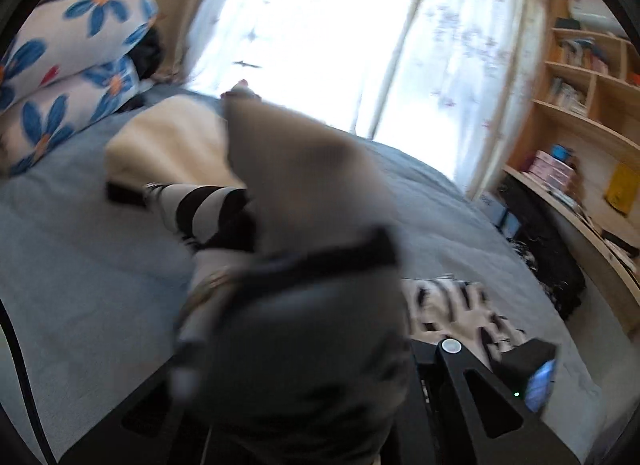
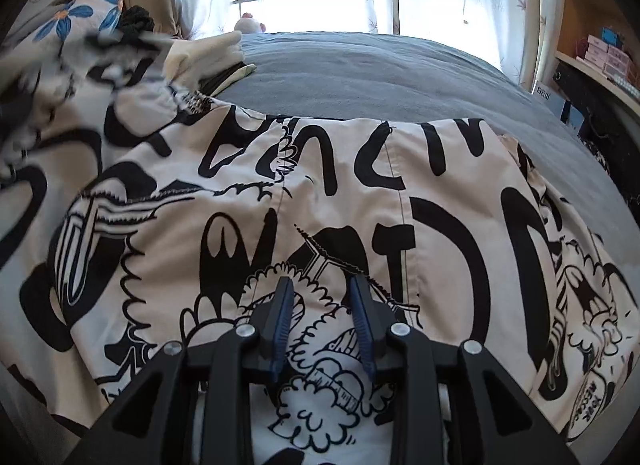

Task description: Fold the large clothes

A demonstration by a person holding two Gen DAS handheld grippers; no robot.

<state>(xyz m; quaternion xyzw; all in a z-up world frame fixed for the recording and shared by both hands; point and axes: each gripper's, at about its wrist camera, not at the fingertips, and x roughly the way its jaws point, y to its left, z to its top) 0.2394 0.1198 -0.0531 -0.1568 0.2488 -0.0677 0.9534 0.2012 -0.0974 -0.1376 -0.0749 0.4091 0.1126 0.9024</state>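
Note:
A large white garment with bold black cartoon print (image 2: 320, 193) lies spread over the grey bed. My right gripper (image 2: 321, 297) points down onto its near part, and its blue pads (image 2: 282, 305) pinch a ridge of the cloth between them. The garment's left part is raised and blurred at the upper left of the right wrist view. In the left wrist view that raised cloth (image 1: 304, 185) hangs right in front of the lens, in shadow. It drapes over my left gripper (image 1: 304, 305) and hides the fingers, which are shut on it. More of the print (image 1: 448, 305) rests on the bed.
The grey bed cover (image 2: 380, 73) runs back to a bright curtained window (image 1: 320, 25). Blue-flowered pillows (image 1: 72, 65) are stacked at the far left, with a folded cream cloth (image 1: 168, 145) beside them. Wooden shelves (image 1: 580, 105) with books and boxes line the right wall.

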